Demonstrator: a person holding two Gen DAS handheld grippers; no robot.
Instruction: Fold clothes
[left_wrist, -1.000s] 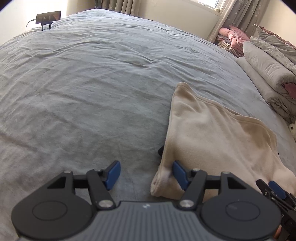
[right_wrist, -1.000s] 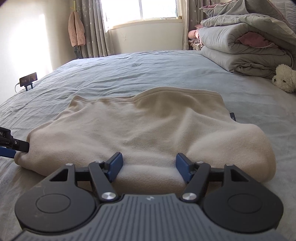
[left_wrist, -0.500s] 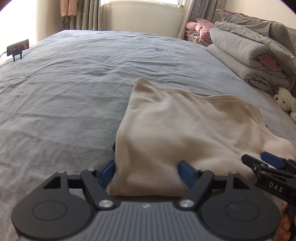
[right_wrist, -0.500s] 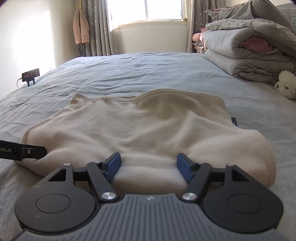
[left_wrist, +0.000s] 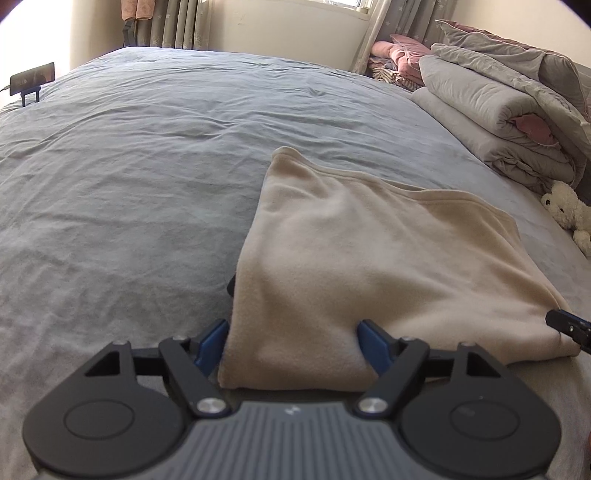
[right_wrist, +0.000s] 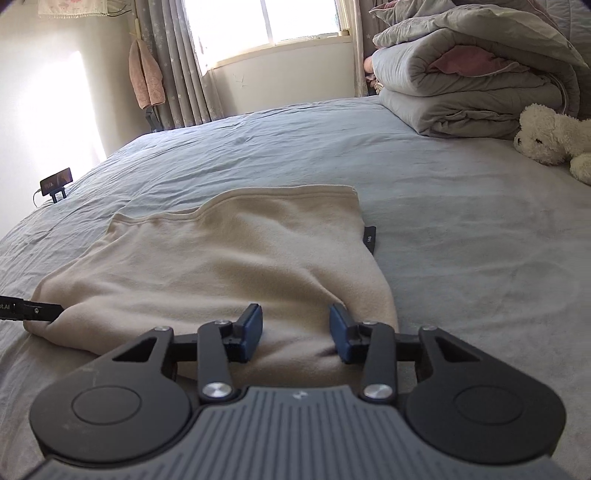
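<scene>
A beige fleece garment (left_wrist: 369, 266) lies folded flat on the grey bed sheet (left_wrist: 129, 184). My left gripper (left_wrist: 291, 347) stands wide open at its near left corner, which lies between the two blue pads. In the right wrist view the same garment (right_wrist: 221, 266) spreads ahead. My right gripper (right_wrist: 296, 332) rests on the near edge by the right corner. Its jaws are closing, with fleece between the pads and a clear gap left. Each gripper's tip shows in the other view: the right gripper (left_wrist: 569, 328) and the left gripper (right_wrist: 29, 310).
Folded grey duvets (right_wrist: 461, 85) are stacked at the bed's far right, with a white plush toy (right_wrist: 550, 140) beside them. A phone on a stand (right_wrist: 55, 181) sits at the bed's left edge. A black tag (right_wrist: 370, 236) sticks out from the garment's right side.
My right gripper slid right along the garment's near edge and its jaws narrowed. My left gripper moved over the near left corner and widened, then held still.
</scene>
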